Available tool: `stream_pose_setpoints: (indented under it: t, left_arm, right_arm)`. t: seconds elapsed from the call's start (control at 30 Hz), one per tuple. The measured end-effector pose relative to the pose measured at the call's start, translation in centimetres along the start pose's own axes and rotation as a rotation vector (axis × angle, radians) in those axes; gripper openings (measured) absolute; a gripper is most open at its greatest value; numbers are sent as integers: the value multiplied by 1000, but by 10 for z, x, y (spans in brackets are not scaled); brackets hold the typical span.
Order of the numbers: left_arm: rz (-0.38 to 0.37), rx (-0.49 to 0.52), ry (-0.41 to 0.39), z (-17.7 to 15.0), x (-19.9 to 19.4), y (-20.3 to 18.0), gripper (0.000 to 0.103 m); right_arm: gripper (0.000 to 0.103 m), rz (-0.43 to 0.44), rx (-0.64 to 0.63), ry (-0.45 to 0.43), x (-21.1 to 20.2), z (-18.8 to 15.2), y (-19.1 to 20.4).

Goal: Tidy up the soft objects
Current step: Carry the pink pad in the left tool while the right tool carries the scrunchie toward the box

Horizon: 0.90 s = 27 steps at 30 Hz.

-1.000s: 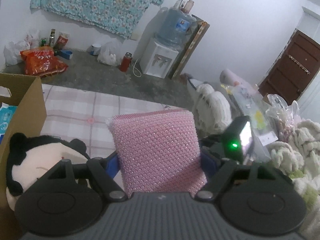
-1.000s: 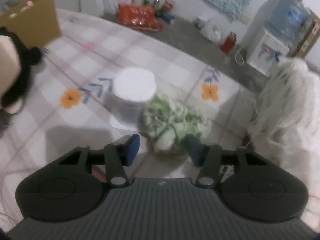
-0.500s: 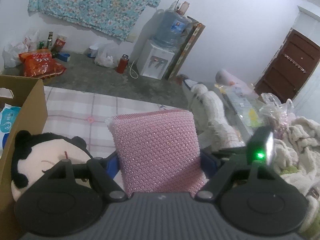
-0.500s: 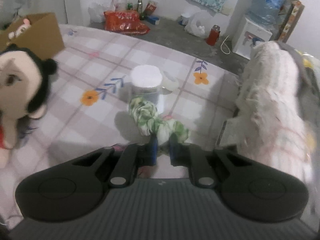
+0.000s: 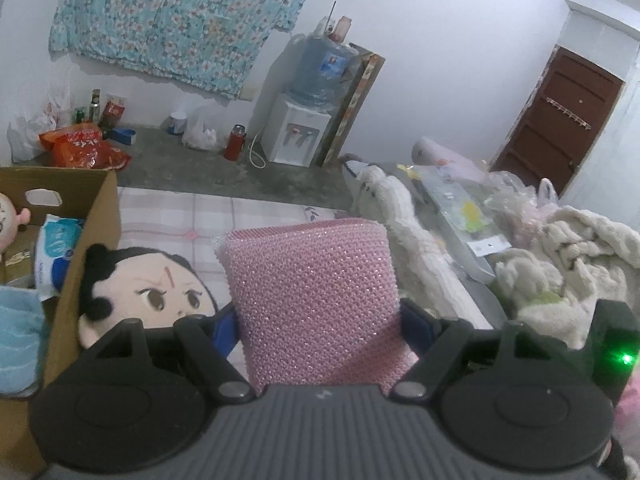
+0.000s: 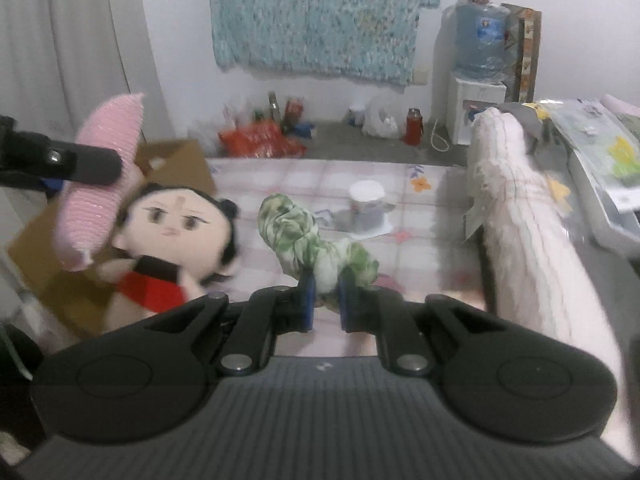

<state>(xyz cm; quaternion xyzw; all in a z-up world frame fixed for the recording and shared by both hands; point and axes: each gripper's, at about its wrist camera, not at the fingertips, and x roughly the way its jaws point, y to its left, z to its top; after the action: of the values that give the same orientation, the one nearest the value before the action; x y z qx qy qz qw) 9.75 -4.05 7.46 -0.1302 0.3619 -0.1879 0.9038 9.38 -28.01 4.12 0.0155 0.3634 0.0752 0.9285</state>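
A pink knitted cushion is clamped between the blue pads of the left gripper, whose jaws stand fairly wide around it. A green-and-white cloth bundle is pinched by the right gripper, its jaws drawn narrow upon the fabric, and is held clear of the bed.

Only in the left wrist view are the inside of the cardboard box, to the left of that gripper, a blue-and-white pack and a light blue towel in it, the brown door far right, and the heap of cream fleece to be seen. Only in the right wrist view are the doll's red body, a white cup ahead on the sheet, the grey curtain at left, and the left gripper itself from the side, up at left with the cushion, shown. The doll lies against the box, ahead and left of both grippers.

The bed is covered by a pink checked sheet with printed flowers. Beyond it a grey concrete floor, a red snack bag, a water dispenser and a teal floral cloth on the white wall are seen.
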Motion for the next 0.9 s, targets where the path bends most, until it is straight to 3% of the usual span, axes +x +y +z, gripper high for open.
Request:
stream_pose_setpoints:
  t: [0.23,0.47,0.7,0.9]
  left_arm:
    - [31,-25,-72,-22,-79,12,81]
    - [108,-120,-198,-35,-161,46,81]
    - [215,-219,-322,-38,-220,102,81]
    - [228,-304,-337,-34,-230,153,81]
  right_arm:
    - [10,73,35,-101,-63,-14,40]
    - [10,221,0,-179,-90,3,91]
    - [10,378,-50,-221,-84,41,153]
    - [10,450,-69,-209,-62,71,207]
